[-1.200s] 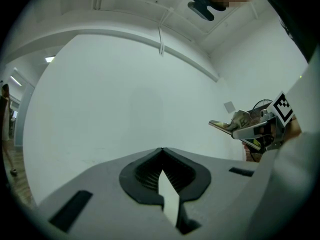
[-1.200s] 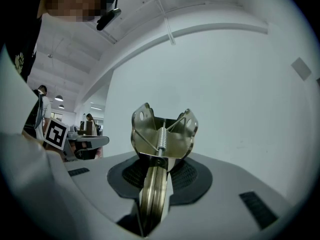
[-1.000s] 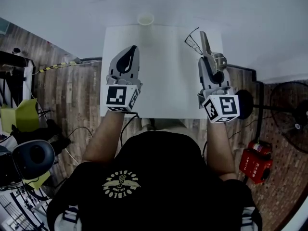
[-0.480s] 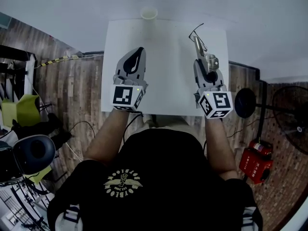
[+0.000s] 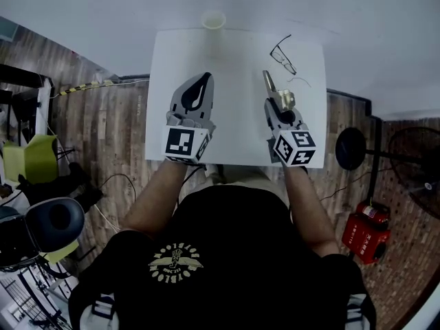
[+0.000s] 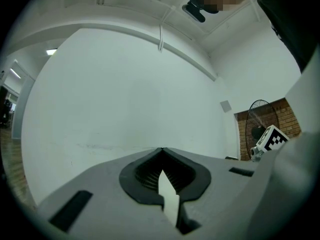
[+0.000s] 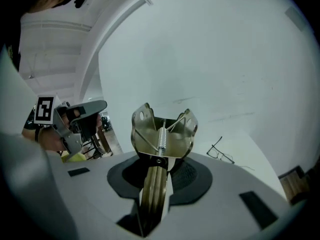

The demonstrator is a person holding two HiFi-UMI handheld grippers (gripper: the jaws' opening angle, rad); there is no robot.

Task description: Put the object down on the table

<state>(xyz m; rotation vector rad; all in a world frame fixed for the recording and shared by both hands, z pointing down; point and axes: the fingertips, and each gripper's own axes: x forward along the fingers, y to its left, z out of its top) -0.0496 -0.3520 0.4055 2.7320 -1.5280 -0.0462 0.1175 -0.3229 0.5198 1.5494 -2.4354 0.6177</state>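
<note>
A metal spring clamp (image 5: 269, 84) (image 7: 162, 134) sticks forward out of my right gripper (image 5: 276, 106) (image 7: 158, 160), which is shut on its flat handle. The clamp hangs above the right half of the white table (image 5: 234, 115), its spring and two pierced ears pointing away from me. My left gripper (image 5: 203, 79) (image 6: 161, 149) hovers over the table's left half, level, its jaws shut with nothing between them. In the right gripper view the left gripper (image 7: 82, 109) shows at the left.
A pair of glasses (image 5: 282, 53) (image 7: 220, 153) lies at the table's far right, a thin wire (image 5: 300, 81) beside it. A pale cup (image 5: 214, 20) stands at the far edge. A fan (image 5: 412, 163) and a red box (image 5: 364, 236) stand on the wooden floor to the right.
My right gripper has sunk toward the table with the clamp and drawn back toward me, uncovering the glasses. The left gripper has shifted only a little.
</note>
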